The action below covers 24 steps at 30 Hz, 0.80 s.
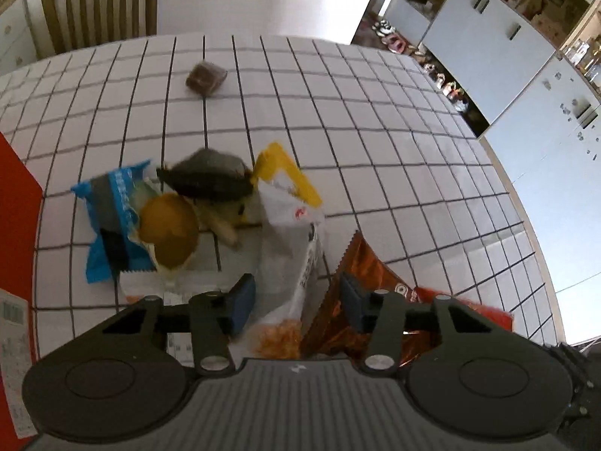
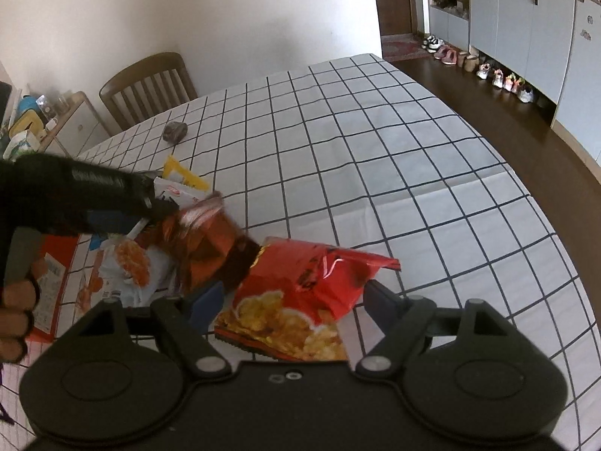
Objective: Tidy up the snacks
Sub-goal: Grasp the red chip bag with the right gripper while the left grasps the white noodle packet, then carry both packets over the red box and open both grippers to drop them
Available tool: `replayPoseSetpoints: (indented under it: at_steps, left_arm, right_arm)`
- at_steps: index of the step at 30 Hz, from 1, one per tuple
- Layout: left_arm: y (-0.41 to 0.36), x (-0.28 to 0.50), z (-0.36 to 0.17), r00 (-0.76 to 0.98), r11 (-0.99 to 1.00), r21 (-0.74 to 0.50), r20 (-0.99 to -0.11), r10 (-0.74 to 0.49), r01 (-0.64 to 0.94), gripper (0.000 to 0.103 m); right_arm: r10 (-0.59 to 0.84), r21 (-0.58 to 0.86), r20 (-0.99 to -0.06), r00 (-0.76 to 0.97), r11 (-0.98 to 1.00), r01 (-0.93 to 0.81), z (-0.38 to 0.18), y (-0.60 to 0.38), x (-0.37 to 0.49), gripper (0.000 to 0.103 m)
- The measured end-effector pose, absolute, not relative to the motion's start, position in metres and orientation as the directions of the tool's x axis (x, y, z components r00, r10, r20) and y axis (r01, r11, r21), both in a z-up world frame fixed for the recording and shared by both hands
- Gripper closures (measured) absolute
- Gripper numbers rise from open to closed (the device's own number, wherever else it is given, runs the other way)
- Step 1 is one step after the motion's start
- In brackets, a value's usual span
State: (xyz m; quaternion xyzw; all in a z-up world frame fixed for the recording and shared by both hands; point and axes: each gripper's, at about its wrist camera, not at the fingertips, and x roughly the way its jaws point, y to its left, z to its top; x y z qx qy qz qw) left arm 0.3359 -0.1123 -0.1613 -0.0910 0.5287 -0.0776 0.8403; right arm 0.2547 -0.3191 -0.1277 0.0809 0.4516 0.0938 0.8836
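Note:
In the left wrist view my left gripper hangs over a heap of snacks on the checked tablecloth. Its blue pads stand apart. A white bag printed with orange puffs and the serrated edge of a copper foil bag lie between them, and neither looks pinched. In the right wrist view my right gripper spans a puffy red chip bag. Both its pads rest against the bag's sides. The copper foil bag lies just left of the red one.
The heap also holds a blue wrapper, a round yellow cake, a dark packet and a yellow-and-white bag. A brown wrapped cake sits alone farther off. A red box lies left; a chair stands behind.

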Motion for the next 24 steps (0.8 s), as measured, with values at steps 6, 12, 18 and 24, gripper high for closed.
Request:
replayPoseSetpoints:
  at_steps: [6, 12, 18, 24]
  left_arm:
    - [-0.110, 0.344, -0.165, 0.419, 0.964, -0.265, -0.877, -0.237, -0.009, 0.081]
    - [-0.107, 0.337, -0.158, 0.432, 0.965, -0.260, -0.874, -0.223, -0.028, 0.090]
    - [-0.105, 0.322, -0.143, 0.462, 0.968, -0.250, -0.863, -0.205, -0.038, 0.092]
    - [-0.104, 0.303, -0.126, 0.493, 0.969, -0.243, -0.848, -0.196, -0.032, 0.092]
  right_arm:
    - [0.245, 0.222, -0.784, 0.570, 0.969, -0.111, -0.133, -0.318, 0.259, 0.026]
    - [0.240, 0.218, -0.773, 0.587, 0.970, -0.110, -0.130, -0.322, 0.258, 0.045]
    - [0.242, 0.221, -0.761, 0.602, 0.969, -0.110, -0.124, -0.329, 0.254, 0.049]
    - [0.233, 0.202, -0.739, 0.632, 0.972, -0.123, -0.107, -0.333, 0.240, 0.050]
